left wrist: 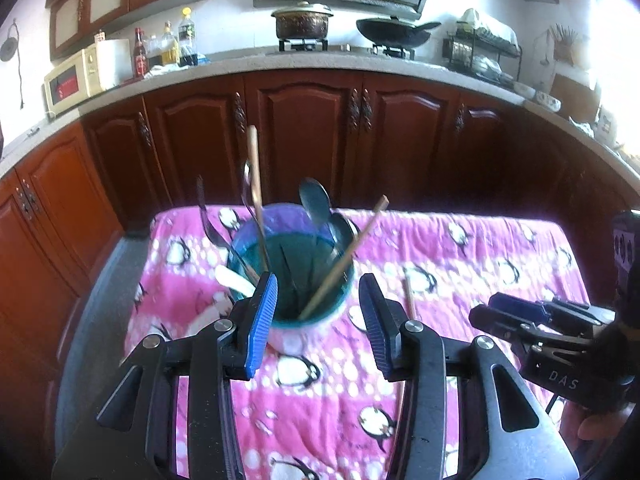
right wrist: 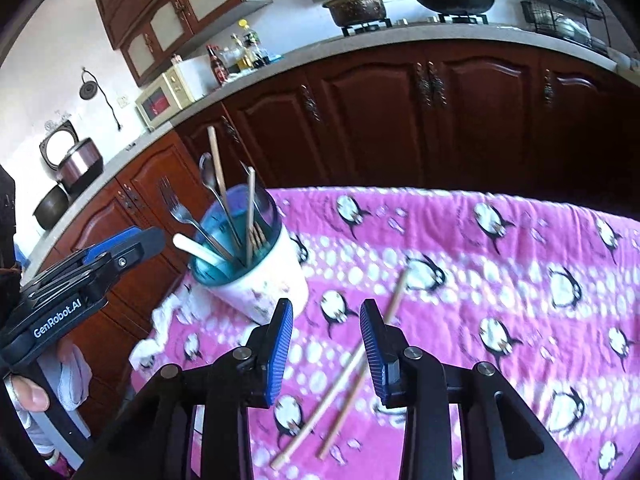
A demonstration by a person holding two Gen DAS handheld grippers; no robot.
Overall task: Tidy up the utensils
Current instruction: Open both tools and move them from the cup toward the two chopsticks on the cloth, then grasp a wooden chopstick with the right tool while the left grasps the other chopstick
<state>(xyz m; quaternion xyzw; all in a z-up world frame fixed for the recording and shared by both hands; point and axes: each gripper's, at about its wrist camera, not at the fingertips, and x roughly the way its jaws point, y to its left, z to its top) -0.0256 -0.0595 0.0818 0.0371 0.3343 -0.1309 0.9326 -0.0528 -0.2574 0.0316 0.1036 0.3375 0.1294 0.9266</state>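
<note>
Now | left tongs [left wrist: 318, 312]: open, empty | right tongs [right wrist: 326, 344]: open, empty

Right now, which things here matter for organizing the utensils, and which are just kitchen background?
Part of the job:
- utensil cup holding forks, spoons, chopsticks
- two loose chopsticks on the penguin blanket
- left gripper and right gripper, both open and empty

Just lying about:
- microwave
- sauce bottles
- pot and wok on the stove
- dish rack
- rice cooker

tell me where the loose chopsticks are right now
In the right wrist view, two chopsticks lie crossed on the penguin blanket, right of the utensil cup.
</note>
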